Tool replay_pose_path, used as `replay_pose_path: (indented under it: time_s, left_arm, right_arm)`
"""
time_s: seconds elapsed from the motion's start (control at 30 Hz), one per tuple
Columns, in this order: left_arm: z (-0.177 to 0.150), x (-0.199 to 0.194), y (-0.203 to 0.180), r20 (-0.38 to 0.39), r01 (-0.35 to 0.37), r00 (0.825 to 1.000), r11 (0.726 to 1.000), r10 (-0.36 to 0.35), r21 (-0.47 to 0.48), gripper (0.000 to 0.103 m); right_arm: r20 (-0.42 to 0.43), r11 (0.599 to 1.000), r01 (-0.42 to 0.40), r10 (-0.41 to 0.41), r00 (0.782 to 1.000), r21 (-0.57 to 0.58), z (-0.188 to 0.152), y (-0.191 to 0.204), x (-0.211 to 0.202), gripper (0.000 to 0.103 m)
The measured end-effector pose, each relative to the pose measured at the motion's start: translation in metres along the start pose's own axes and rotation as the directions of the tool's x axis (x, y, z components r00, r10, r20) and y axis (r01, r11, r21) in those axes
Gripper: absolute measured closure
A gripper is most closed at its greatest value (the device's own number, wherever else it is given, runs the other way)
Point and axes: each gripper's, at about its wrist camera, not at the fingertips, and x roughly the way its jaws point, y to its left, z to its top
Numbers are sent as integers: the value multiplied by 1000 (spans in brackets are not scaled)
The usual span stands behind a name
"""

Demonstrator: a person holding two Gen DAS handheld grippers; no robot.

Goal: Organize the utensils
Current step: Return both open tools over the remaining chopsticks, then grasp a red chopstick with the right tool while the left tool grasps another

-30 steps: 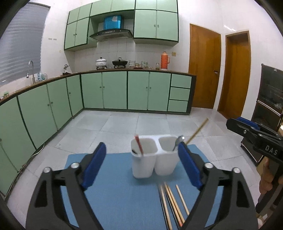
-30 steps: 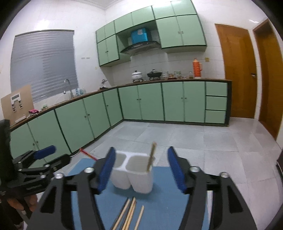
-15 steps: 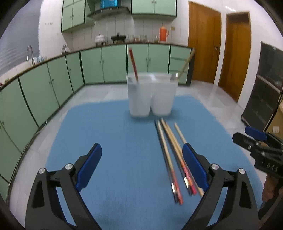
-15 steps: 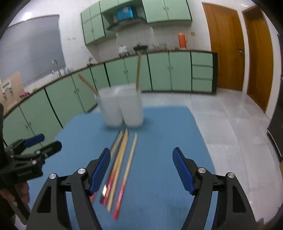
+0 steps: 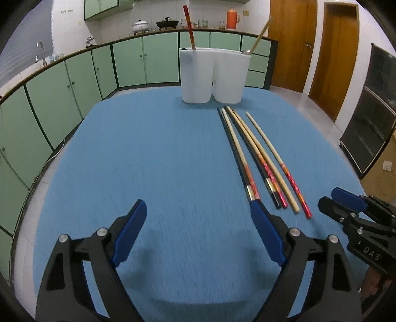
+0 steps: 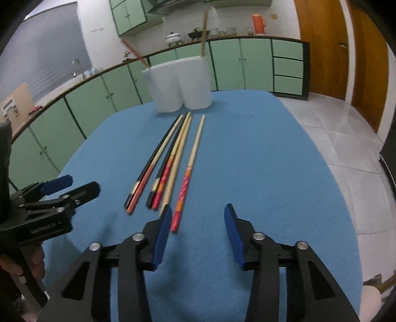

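Chopsticks (image 5: 257,158) lie loose on the blue mat (image 5: 148,161), side by side and roughly parallel, thin ends toward the white holder (image 5: 212,76) and thick ends toward me. Some are pale wood with red or orange patterned handles, others dark; four lie tight together and one (image 6: 190,171) sits slightly apart on the right. Their exact number is hard to settle where they overlap. The holder stands at the far edge of the mat, just beyond the tips, and has two compartments: the left one carries a red chopstick (image 5: 189,27), the right one a pale stick (image 5: 259,34) leaning outward beside something metallic at the rim that I cannot identify.

My left claw (image 5: 198,237) hovers low over the mat, its blue pads (image 5: 128,235) wide apart with nothing between them; the right pad covers the thick end of the leftmost sticks. My right claw (image 6: 196,232) is also spread, empty, its left pad just beside the handle ends of the pale stick and the lone one; whether it touches them I cannot tell. The right wrist view is slightly blurred. Each claw appears at the edge of the other's view.

Green cabinets (image 5: 74,81), a counter with pots (image 5: 153,24) and an orange flask (image 6: 258,19), and wooden doors (image 5: 331,57) surround the table.
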Motion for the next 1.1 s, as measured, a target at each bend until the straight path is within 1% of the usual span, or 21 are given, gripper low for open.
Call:
replay_pose_path:
  time_s: [0.1,0.17,0.27,0.4,0.43,0.47,0.5,0.63,0.77,0.9,1.03,1.1]
  left_arm:
    - [-1,-1,-3,-4,1,1000,1000,-1,2,20]
    - [-1,0,-4,-5,2,1000,1000,-2,-1,20]
    - [-1,1,-5,-11,6,1000,1000,-6,-4,20]
    - [-4,5,-9,-22,26,999,1000,-26,-5,23]
    - [-4,6,-11,-25,29,999,1000,-29,-5,23]
    - [-5,8,-13,-31,35,999,999,-35,-1,23]
    - [-6,9,-14,-35,38,999,999,-38,3,23]
    - [-9,16,-21,-56,44,997,999,-43,18,24]
    - [-10,26,-27,-84,28,996,999,-25,33,26]
    - [-6,30,-33,-80,16,997,999,-12,50,26]
    - [-2,32,-37,-82,20,997,999,-16,50,26]
    - [0,34,-40,-81,25,996,998,-21,52,29]
  right_arm:
    - [-12,1000,-7,7,1000,-18,-3,6,4,70]
    - [-23,999,0,0,1000,-32,-5,10,9,78]
    - [-34,999,7,-8,999,-51,-9,14,13,81]
    - [-21,997,31,-33,999,-69,-10,18,18,85]
    - [-18,996,40,-41,999,-76,-10,19,20,88]
    - [-15,995,51,-52,999,-86,-10,21,21,94]
    - [-9,993,65,-66,998,-99,-10,22,22,96]
    - [-5,992,72,-73,997,-101,-8,19,22,96]
    - [-4,995,67,-67,998,-80,-7,12,21,97]
    - [-4,996,59,-60,998,-69,-7,8,21,97]
    - [-2,996,56,-56,998,-66,-8,7,21,97]
    - [-1,997,52,-53,999,-62,-8,6,20,97]
